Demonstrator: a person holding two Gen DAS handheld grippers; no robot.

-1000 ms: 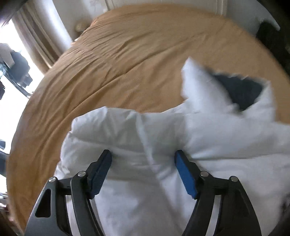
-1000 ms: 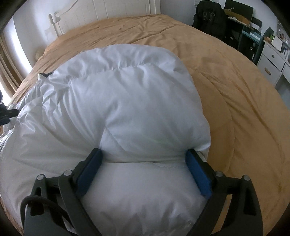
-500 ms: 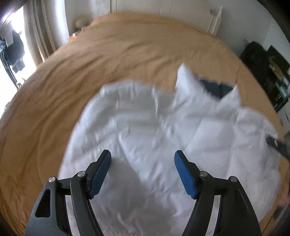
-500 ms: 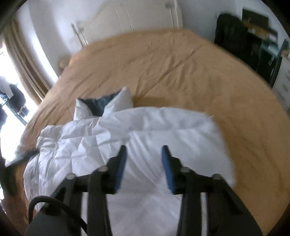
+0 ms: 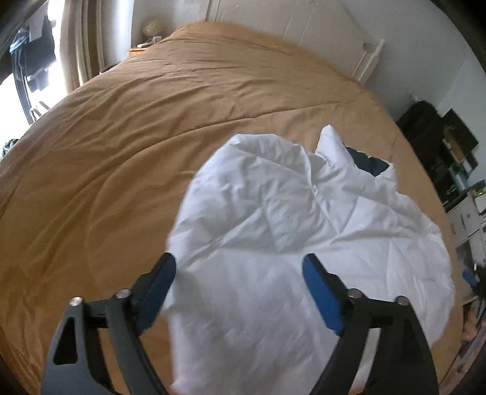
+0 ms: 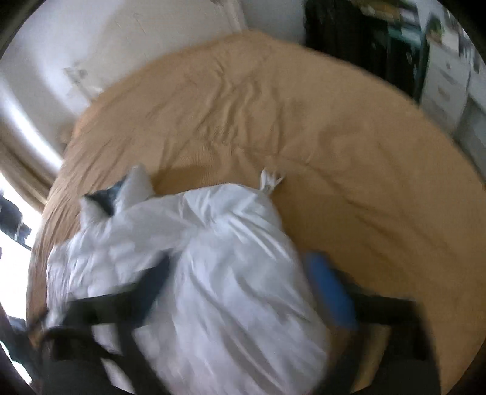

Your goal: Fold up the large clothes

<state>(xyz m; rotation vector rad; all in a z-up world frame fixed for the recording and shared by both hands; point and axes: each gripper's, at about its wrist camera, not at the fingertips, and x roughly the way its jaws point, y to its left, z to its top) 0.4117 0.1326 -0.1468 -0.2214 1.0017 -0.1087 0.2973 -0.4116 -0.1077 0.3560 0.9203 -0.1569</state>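
A white puffy down jacket (image 5: 303, 231) lies crumpled on the tan bedspread (image 5: 136, 136), its dark navy collar lining (image 5: 369, 164) showing at the far end. My left gripper (image 5: 238, 285) is open and empty, held above the jacket's near part. In the blurred right wrist view the jacket (image 6: 218, 267) is bunched near the bed's front left. My right gripper (image 6: 240, 288) is open, its jaws wide apart on either side of the jacket's bulk, holding nothing.
The white headboard (image 5: 303, 27) stands at the far end of the bed. Curtains and a window (image 5: 70, 45) are to the left. Dark bags and shelves (image 5: 440, 142) and white drawers (image 6: 449, 79) stand to the right of the bed.
Both grippers have pulled back and risen from the jacket. The right gripper narrowed half a second ago and has opened wide again. The jacket has dropped into a looser heap.
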